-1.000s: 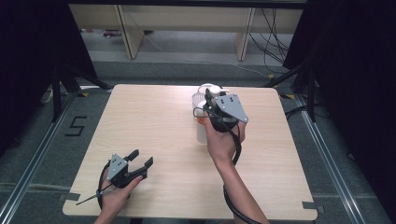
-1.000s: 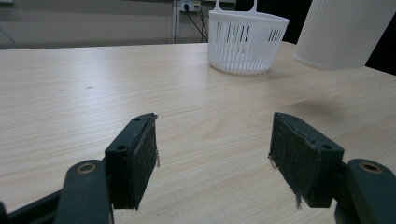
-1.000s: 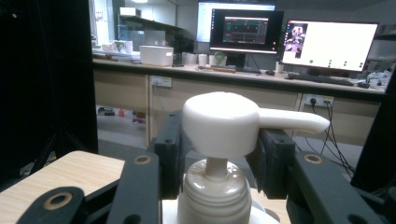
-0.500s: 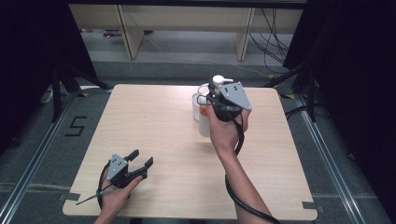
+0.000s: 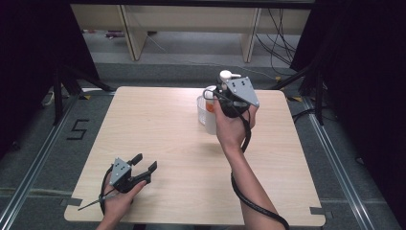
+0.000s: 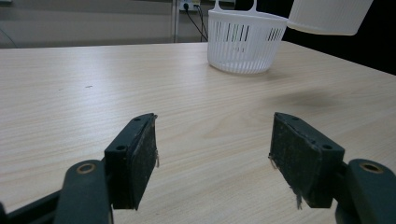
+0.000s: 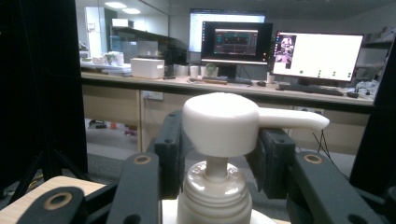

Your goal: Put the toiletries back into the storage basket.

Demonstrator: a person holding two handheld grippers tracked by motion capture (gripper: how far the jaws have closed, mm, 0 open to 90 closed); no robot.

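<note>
My right gripper (image 5: 229,94) is clamped on the white pump head of a bottle (image 7: 219,122), holding it up off the table (image 5: 163,124) over the far edge, right of the middle, just beside the white basket (image 6: 245,41). I judge the step in hand to be carrying the bottle somewhere. I'd keep the bottle upright, since the body hangs from the pump alone and could swing or slip, and move slowly clear of the basket rim. My left gripper (image 5: 139,168) rests near the near left corner, jaws spread wide on nothing.
</note>
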